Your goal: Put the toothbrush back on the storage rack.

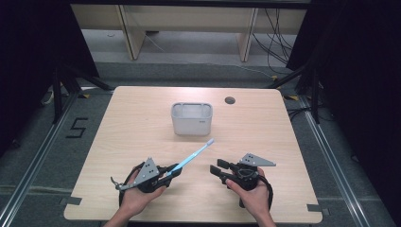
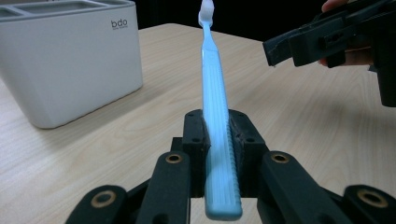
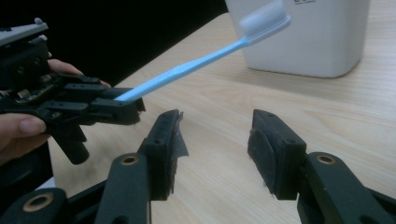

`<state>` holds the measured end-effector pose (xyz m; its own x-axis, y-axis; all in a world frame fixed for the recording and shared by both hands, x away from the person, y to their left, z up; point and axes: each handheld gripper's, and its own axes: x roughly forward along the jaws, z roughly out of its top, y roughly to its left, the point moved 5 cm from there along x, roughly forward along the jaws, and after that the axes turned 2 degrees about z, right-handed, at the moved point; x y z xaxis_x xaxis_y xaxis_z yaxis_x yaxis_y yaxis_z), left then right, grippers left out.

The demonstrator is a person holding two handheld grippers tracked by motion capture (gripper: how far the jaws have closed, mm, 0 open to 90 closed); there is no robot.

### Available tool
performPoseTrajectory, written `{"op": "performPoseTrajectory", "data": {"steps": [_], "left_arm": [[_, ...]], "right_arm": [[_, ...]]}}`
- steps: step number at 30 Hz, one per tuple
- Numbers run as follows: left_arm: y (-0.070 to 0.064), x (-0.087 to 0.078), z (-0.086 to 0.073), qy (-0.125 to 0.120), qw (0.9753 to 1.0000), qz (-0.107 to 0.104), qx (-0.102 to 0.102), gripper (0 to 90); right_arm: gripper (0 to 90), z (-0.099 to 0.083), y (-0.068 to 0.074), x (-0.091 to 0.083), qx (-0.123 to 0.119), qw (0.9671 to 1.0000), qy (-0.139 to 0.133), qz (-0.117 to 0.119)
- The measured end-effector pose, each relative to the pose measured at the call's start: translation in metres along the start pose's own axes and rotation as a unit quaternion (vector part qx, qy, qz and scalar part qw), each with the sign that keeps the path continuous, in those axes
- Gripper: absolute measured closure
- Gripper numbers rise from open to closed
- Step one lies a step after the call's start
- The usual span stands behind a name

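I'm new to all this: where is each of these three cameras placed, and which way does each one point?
High view: fixed above the person's side, looking forward and down at the table; both hands with the left gripper and right gripper show.
Left gripper view: rides the left gripper, looking along its jaws shut on the blue toothbrush.
Right gripper view: rides the right gripper, looking along its open jaws.
Shared: both gripper views show the toothbrush, the white holder and the other hand's gripper.
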<state>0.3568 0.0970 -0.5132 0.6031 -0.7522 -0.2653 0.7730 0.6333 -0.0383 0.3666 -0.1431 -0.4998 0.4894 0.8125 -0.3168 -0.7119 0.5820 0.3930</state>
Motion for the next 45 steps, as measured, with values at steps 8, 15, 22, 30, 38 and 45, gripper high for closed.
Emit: {"op": "performPoseTrajectory", "data": {"steps": [8,15,22,30,38,45], "left_arm": [[-0.003,0.002,0.002,-0.005,1.0,0.001,0.0,78.1],[-0.006,0.007,0.004,-0.017,0.9998,-0.004,0.001,78.1],[-0.007,0.008,0.005,-0.012,0.9999,-0.001,0.002,78.1],[-0.009,0.01,0.005,-0.016,0.9999,-0.001,0.002,78.1],[-0.011,0.013,0.003,-0.02,0.9998,0.0,-0.004,78.0],[-0.012,0.015,0.003,-0.023,0.9997,0.002,-0.008,77.9]], "right_arm": [[50.3,0.01,0.009,0.02,0.028,0.9991,-0.006,0.03],[48.7,0.015,0.009,0.036,0.062,0.9969,-0.008,0.048],[48.4,0.02,0.006,0.042,0.069,0.9958,-0.021,0.055],[48.2,0.025,0.004,0.047,0.08,0.9948,-0.027,0.058],[49.6,0.028,0.001,0.049,0.094,0.993,-0.039,0.058],[63.8,0.031,-0.001,0.049,0.131,0.9887,-0.048,0.054]]}}
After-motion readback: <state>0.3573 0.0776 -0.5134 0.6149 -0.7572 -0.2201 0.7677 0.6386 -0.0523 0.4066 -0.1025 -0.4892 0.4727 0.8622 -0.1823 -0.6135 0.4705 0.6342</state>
